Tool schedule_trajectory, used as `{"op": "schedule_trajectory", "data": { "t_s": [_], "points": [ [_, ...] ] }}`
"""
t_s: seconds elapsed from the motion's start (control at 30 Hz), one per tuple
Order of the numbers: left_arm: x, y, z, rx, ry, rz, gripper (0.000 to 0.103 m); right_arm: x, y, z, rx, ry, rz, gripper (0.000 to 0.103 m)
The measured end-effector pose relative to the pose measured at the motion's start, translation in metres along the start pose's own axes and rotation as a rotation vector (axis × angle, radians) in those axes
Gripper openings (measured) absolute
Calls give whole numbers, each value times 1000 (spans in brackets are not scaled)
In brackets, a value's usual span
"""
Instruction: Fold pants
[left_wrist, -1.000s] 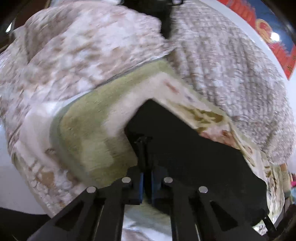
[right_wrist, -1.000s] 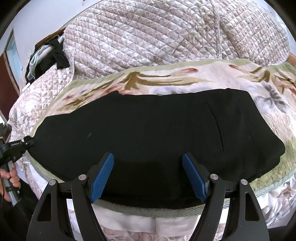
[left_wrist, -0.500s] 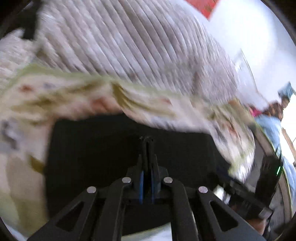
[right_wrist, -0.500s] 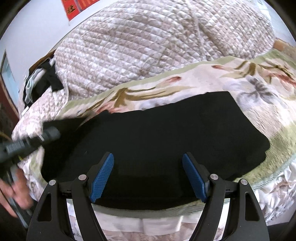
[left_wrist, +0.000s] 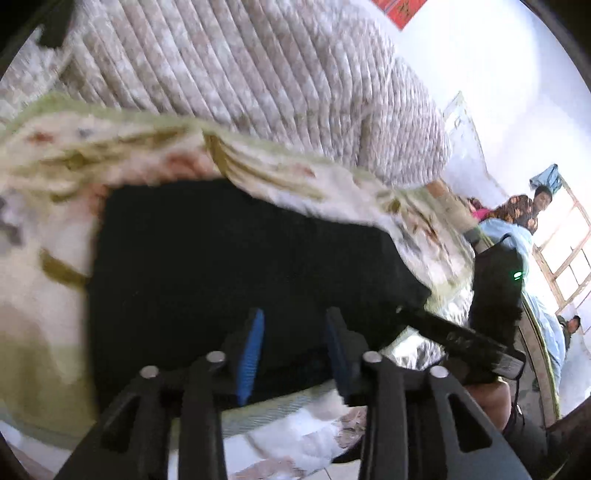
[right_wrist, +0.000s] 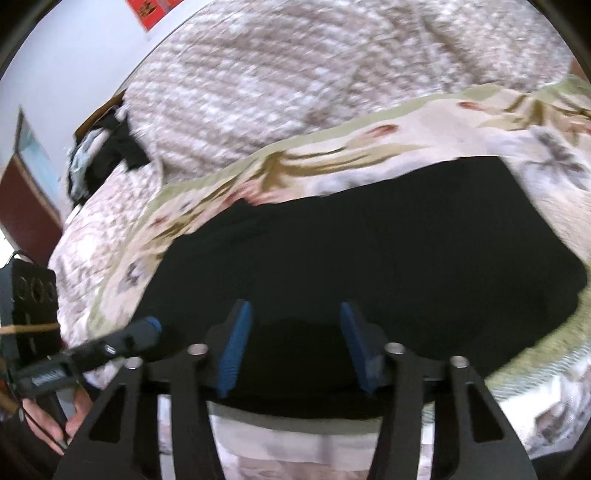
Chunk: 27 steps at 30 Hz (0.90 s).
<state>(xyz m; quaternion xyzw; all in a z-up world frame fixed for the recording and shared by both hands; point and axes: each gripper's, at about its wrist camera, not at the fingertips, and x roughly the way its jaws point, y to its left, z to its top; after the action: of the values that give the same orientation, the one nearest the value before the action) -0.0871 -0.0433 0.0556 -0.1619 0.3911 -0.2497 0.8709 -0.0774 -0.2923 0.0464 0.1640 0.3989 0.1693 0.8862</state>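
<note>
The black pants lie folded flat on a floral blanket on the bed, their near edge under both grippers. My left gripper hovers over that edge. Its jaws are opening, with cloth below the blue pads but not pinched. In the right wrist view the pants fill the middle. My right gripper is over their near edge with its jaws closing, and its pads do not press on the cloth. The left gripper's fingertips reach in from the left, beside the pants' left end.
A quilted duvet is heaped behind the blanket. Dark clothes lie at the far left of the bed. The right gripper's body stands close on the right in the left wrist view. People sit by a window.
My left gripper swung from the pants' left end round to their near edge, and its shut jaws parted. The right gripper's jaws narrowed. The pants now lie shorter than before.
</note>
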Motion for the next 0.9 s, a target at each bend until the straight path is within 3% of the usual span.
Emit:
{"op": "schedule_trajectory", "data": {
  "t_s": [0.17, 0.33, 0.57, 0.6, 0.63, 0.67, 0.9],
  "points": [
    [-8, 44, 31, -10, -54, 228, 44, 36, 24, 14, 5, 74, 68, 41],
    [6, 78, 55, -15, -32, 336, 44, 77, 30, 35, -14, 150, 86, 41],
    [37, 95, 62, -46, -4, 330, 44, 107, 27, 49, 8, 194, 120, 41],
    [38, 95, 60, -40, -3, 331, 44, 106, 27, 49, 6, 194, 123, 37],
    [38, 95, 59, -33, -5, 336, 44, 104, 27, 47, 2, 190, 118, 11],
    [38, 95, 58, -29, -8, 344, 44, 104, 26, 45, 9, 197, 118, 3],
    [29, 99, 58, -47, -42, 340, 44, 83, 18, 47, 64, 119, 149, 2]
  ]
}}
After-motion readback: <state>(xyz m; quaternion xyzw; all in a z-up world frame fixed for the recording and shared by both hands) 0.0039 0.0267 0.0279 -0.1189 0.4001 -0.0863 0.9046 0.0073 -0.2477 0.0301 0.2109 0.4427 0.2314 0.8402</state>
